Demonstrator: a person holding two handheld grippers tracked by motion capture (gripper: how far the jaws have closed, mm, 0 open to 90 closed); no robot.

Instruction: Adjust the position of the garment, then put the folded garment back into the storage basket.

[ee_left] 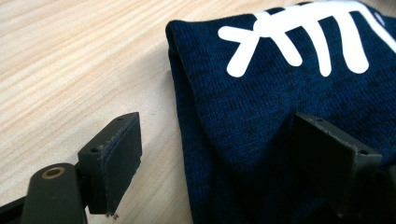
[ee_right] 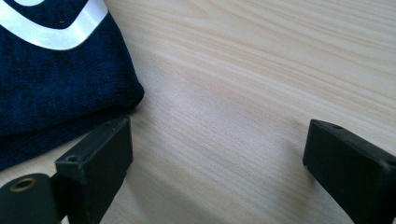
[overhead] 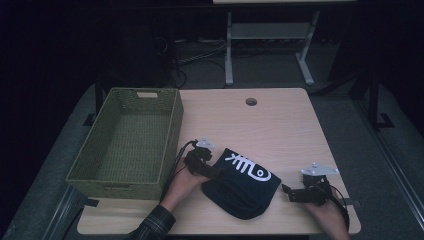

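A folded dark navy garment with a white fish-bone print lies on the wooden table near its front edge. My left gripper is at the garment's left end and stands open. In the left gripper view one jaw hangs over bare wood and the other over the cloth, straddling the folded edge without pressing it. My right gripper sits just right of the garment, open. In the right gripper view only bare wood lies between its jaws, and the garment's corner is beside the left jaw.
A green woven basket stands at the table's left side, its inside bare. A round cable hole is near the table's far edge. Beyond the table are a desk frame and cables on a dark floor.
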